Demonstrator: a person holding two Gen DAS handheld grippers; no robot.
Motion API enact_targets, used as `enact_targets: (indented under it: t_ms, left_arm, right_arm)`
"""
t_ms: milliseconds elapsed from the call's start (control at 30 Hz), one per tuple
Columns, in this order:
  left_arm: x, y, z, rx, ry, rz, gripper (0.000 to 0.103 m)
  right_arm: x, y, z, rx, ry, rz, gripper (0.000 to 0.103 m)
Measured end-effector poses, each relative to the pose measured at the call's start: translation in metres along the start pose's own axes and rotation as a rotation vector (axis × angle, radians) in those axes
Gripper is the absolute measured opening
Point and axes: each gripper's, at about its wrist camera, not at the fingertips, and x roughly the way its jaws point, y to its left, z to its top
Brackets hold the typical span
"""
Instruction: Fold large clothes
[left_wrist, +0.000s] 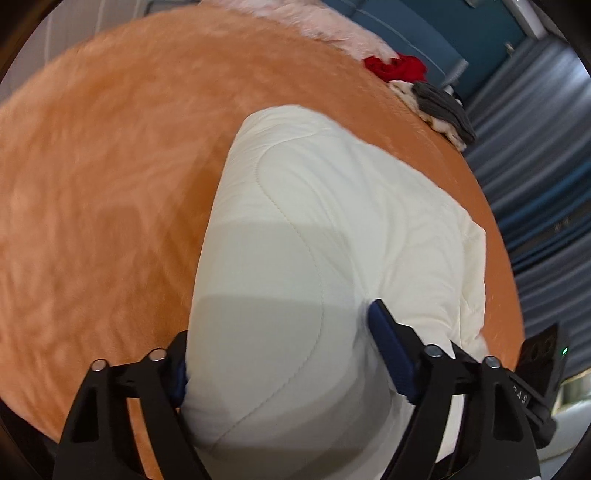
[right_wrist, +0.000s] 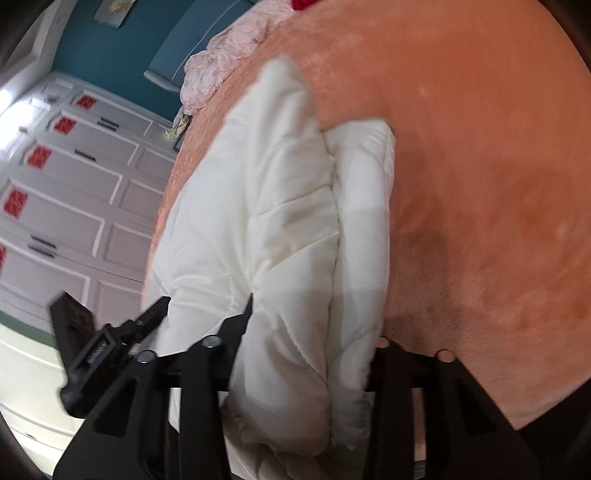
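Both grippers, left gripper (left_wrist: 280, 354) and right gripper (right_wrist: 314, 332), apparently clamp the folded white quilt (left_wrist: 332, 221) between them.

Little can be read. In the left wrist view a black bar (left_wrist: 524, 397) on the right side of the tongs bears pale letters, perhaps "DAS", partly hidden. Red labels (right_wrist: 38, 157) on the white cupboard doors (right_wrist: 74, 206) are too blurred to read.

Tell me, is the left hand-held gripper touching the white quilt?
Touching. In the left wrist view, the left hand-held gripper has the white quilt squeezed between its fingers.
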Motion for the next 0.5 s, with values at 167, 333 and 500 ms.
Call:
enact_targets:
  t_ms: [167, 333, 500]
  left_arm:
    - [-0.032, -0.032, 0.002, 0.130, -0.064, 0.013, 0.061]
    - [-0.066, -0.058, 0.010, 0.198, -0.144, -0.016, 0.059]
    - [-0.100, -0.081, 0.018, 0.255, -0.213, -0.048, 0.058]
  right_arm:
    - [-0.029, 0.033, 0.000, -0.111, -0.091, -0.087, 0.026]
    - [-0.067, 0.056, 0.002, -0.172, -0.181, -0.093, 0.026]
    - [-0.101, 0.079, 0.008, -0.220, -0.267, -0.100, 0.026]
